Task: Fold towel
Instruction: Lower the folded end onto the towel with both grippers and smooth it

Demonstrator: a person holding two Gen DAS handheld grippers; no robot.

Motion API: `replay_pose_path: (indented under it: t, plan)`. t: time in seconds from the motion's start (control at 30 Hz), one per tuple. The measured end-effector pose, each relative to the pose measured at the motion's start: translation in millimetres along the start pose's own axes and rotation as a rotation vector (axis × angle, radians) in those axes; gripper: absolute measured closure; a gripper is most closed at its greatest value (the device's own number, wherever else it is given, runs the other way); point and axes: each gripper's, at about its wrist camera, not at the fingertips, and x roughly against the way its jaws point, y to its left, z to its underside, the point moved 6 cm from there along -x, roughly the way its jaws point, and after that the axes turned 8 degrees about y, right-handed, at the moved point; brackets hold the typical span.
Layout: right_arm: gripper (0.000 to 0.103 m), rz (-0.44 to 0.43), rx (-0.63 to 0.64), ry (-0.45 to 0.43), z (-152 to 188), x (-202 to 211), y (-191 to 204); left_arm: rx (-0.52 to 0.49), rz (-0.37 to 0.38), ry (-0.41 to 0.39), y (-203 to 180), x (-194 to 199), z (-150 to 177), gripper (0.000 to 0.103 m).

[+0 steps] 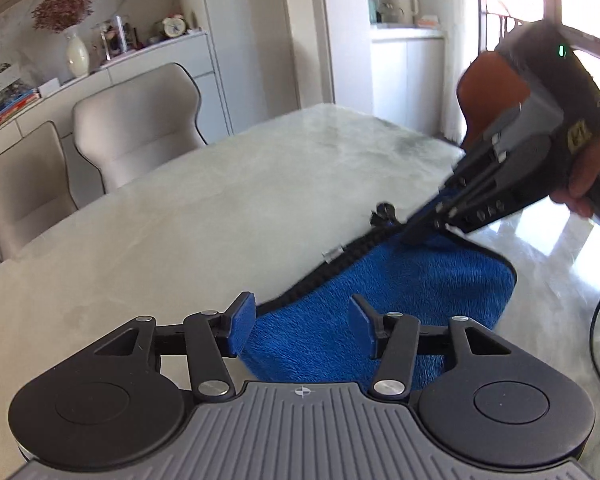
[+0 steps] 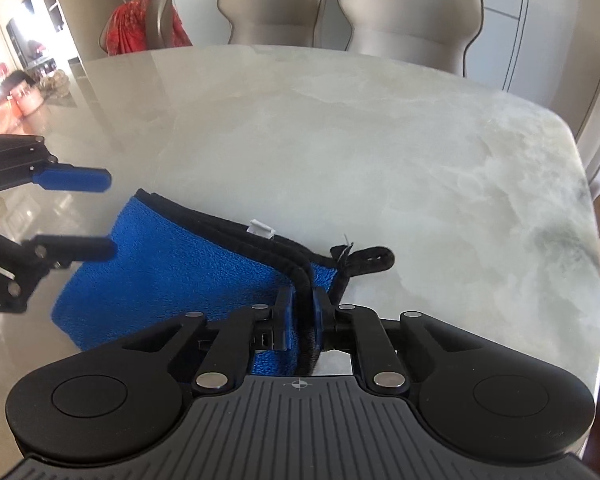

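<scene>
A blue towel (image 1: 400, 296) with black trim lies folded on the pale marble table (image 1: 180, 220). My left gripper (image 1: 300, 328) is open, hovering just above the towel's near end, holding nothing. My right gripper (image 2: 302, 312) is shut on the towel's (image 2: 172, 264) black-trimmed edge near the corner with the hanging loop (image 2: 364, 258). In the left wrist view the right gripper (image 1: 424, 228) pinches the far corner. In the right wrist view the left gripper (image 2: 108, 212) stands open at the towel's left end.
Two beige chairs (image 2: 340, 4) stand at the table's far side. A chair with red cloth (image 2: 148, 20) is at the back left. A sideboard with a vase (image 1: 76, 52) lines the wall. A black cable (image 1: 596, 328) hangs at the right.
</scene>
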Motion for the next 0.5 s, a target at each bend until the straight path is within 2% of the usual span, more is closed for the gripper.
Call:
replay_pose_path:
  t: [0.1,0.17,0.43,0.5]
  plan:
    - [0.092,0.028,0.026,-0.014,-3.9,2.6,1.5,0.02,-0.004,0.064,1.5,-18.1,4.4,0.049]
    - [0.092,0.014,0.031,-0.024,-7.3,2.1,3.1,0.035,-0.004,0.086,3.3,-24.0,7.4,0.049]
    - [0.096,0.006,0.031,-0.033,-18.5,-4.5,2.0,0.056,-0.015,0.094,10.9,-27.9,11.0,0.048]
    - [0.09,0.015,0.024,-0.02,-15.6,-2.6,0.6,0.061,-0.018,0.095,13.3,-28.4,10.5,0.046]
